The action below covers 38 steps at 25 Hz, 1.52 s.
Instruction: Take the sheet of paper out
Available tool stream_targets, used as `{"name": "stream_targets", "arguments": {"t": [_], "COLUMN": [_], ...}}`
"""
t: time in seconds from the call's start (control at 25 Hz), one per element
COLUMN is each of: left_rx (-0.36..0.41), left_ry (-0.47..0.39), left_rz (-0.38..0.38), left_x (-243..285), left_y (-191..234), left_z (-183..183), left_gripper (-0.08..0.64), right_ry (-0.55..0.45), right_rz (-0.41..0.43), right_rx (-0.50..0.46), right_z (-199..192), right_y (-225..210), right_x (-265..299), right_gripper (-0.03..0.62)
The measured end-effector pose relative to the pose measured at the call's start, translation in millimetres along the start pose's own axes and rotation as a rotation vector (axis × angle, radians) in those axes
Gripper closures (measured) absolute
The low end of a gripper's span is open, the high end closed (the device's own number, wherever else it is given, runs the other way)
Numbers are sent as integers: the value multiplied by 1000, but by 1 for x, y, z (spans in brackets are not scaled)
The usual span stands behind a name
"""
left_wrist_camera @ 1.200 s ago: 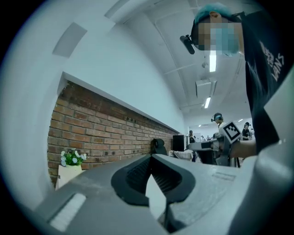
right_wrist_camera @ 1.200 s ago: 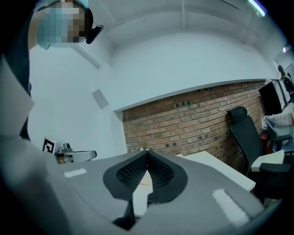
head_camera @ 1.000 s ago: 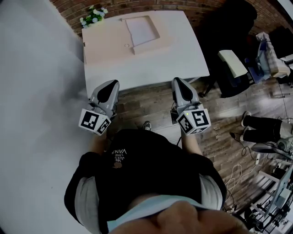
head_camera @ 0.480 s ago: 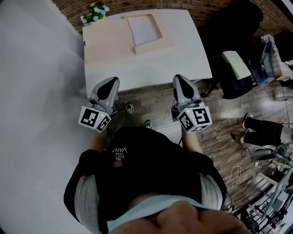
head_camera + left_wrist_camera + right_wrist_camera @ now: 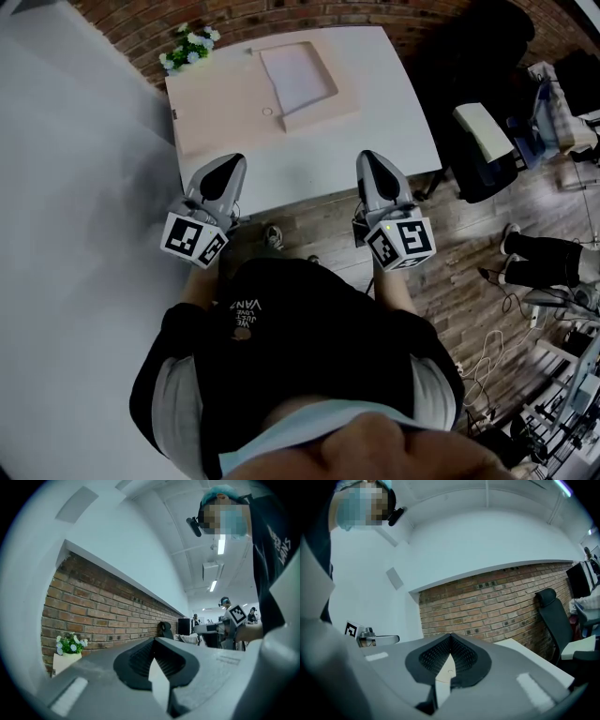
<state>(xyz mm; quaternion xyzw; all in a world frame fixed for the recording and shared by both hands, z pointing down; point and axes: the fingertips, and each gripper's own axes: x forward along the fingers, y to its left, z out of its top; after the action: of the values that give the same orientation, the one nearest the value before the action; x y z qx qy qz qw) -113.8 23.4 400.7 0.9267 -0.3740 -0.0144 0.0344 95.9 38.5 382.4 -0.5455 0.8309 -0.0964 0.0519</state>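
A white sheet of paper (image 5: 298, 75) lies in the recess of a flat pale beige folder (image 5: 230, 108) at the far side of the white table (image 5: 309, 155). In the head view my left gripper (image 5: 228, 163) and my right gripper (image 5: 368, 156) are held side by side over the table's near edge, well short of the folder. Both are shut with nothing between the jaws. The left gripper view shows its closed jaws (image 5: 153, 641) pointing level at a brick wall. My right gripper (image 5: 450, 637) points the same way, with the folder's pale surface glimpsed below the jaws.
A white pot of flowers (image 5: 187, 42) stands at the table's far left corner, also visible as a flower pot (image 5: 69, 648) in the left gripper view. A black office chair (image 5: 553, 616) and cluttered desks stand to the right. A person's legs (image 5: 548, 262) show on the wood floor at right.
Both grippers have moved forward together, from just short of the table's near edge to over it. The table and folder now sit closer. The jaws stayed shut.
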Motion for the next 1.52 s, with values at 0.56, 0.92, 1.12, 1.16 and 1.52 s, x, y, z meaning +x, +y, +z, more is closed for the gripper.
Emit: {"name": "stream_targets", "arguments": {"t": [0.56, 0.92, 1.12, 1.16, 1.52], "left_rx": [-7, -38, -48, -51, -55], "left_ry": [-5, -1, 5, 4, 2], "left_rz": [-102, -124, -101, -92, -8], "left_x": [18, 30, 38, 40, 70], "left_y": [73, 90, 98, 100, 111], "left_z": [5, -1, -5, -5, -5], "left_gripper": [560, 560, 560, 560, 560], "right_ry": [-30, -22, -23, -22, -6], "right_rz": [-91, -127, -111, -105, -30], "right_rx": [-16, -11, -9, -9, -20], "right_z": [-1, -5, -2, -2, 9], "right_y": [18, 13, 2, 0, -32], "right_x": [60, 72, 85, 88, 115], "right_gripper": [592, 592, 592, 592, 592]}}
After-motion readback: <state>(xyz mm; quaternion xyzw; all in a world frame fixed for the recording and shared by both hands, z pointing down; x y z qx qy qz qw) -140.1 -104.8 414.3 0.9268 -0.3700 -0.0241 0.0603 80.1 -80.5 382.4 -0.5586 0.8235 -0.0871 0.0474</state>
